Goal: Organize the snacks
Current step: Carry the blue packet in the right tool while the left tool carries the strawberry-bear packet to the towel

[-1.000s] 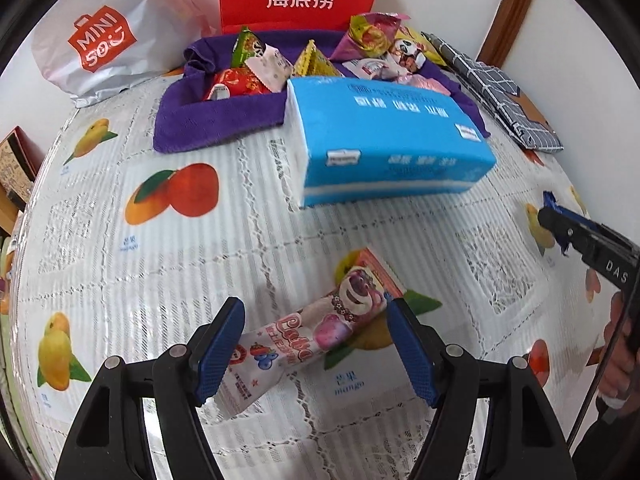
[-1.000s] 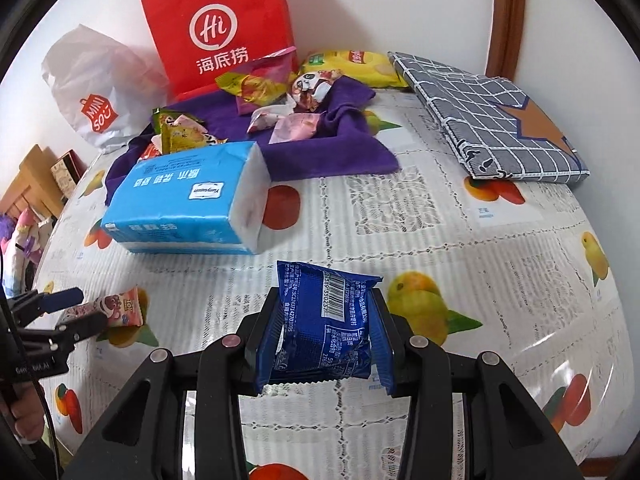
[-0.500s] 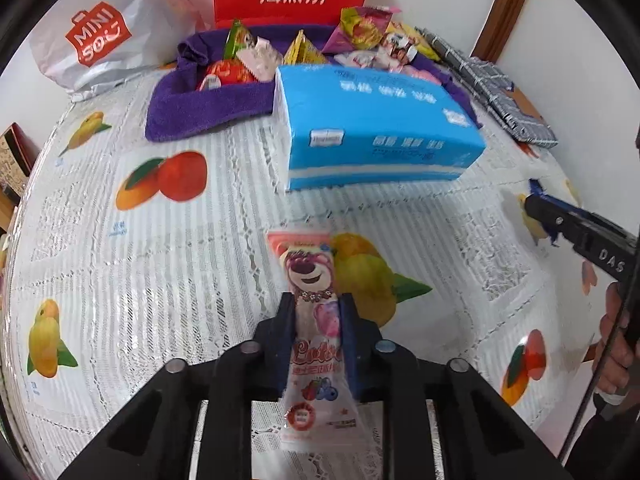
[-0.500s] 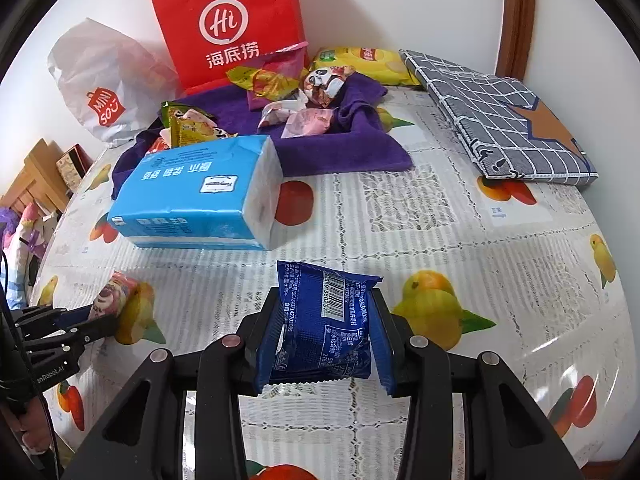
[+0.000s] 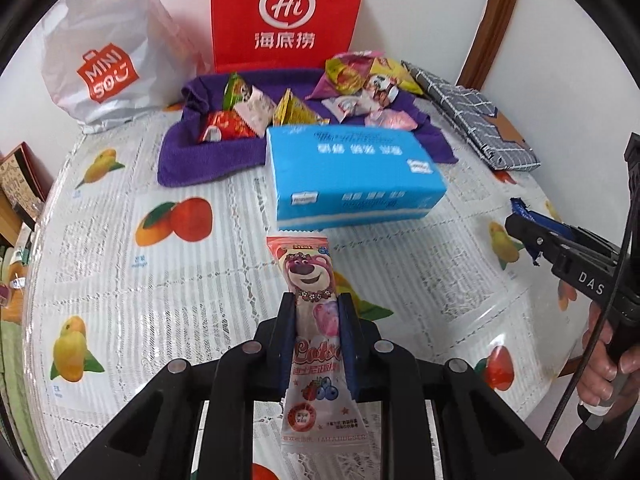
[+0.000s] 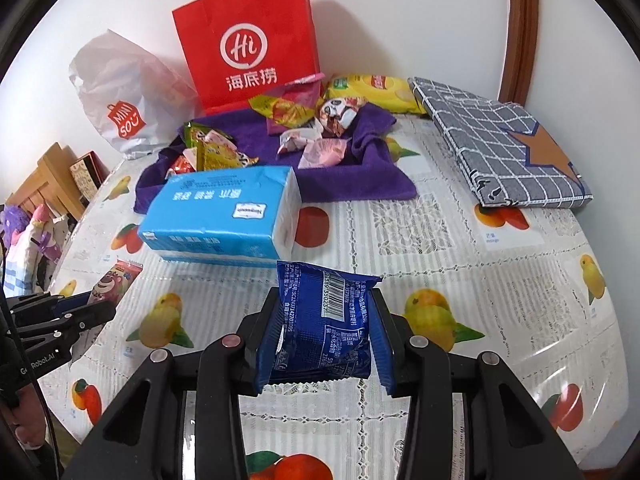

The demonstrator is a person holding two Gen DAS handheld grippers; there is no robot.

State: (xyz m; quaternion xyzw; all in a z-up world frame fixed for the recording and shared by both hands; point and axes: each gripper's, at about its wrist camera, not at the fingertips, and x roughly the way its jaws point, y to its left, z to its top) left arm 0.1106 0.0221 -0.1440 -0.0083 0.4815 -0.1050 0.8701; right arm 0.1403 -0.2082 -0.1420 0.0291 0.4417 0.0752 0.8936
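My left gripper [image 5: 317,300] is shut on a long pink bear-print snack packet [image 5: 310,276], which sticks out forward above the fruit-print tablecloth [image 5: 120,280]. My right gripper [image 6: 324,300] is shut on a dark blue snack packet [image 6: 324,320], barcode side up. In the right wrist view the left gripper [image 6: 108,304] shows at the left edge with the pink packet [image 6: 114,280] in it. In the left wrist view the right gripper [image 5: 520,216] shows at the right edge, a hand [image 5: 612,360] behind it. Several loose snacks [image 5: 296,100] lie on a purple towel [image 5: 200,156] at the back.
A blue tissue pack [image 5: 352,172] lies mid-table in front of the towel. A red paper bag [image 5: 286,12] and a white plastic bag [image 5: 108,56] stand against the wall. A grey checked folded cloth [image 6: 508,144] lies at the back right. Yellow packet [image 6: 376,88] behind the towel.
The left gripper closed on the pink bear packet, which turned to point forward, and lifted it off the cloth. The right gripper rose slightly, still holding the blue packet.
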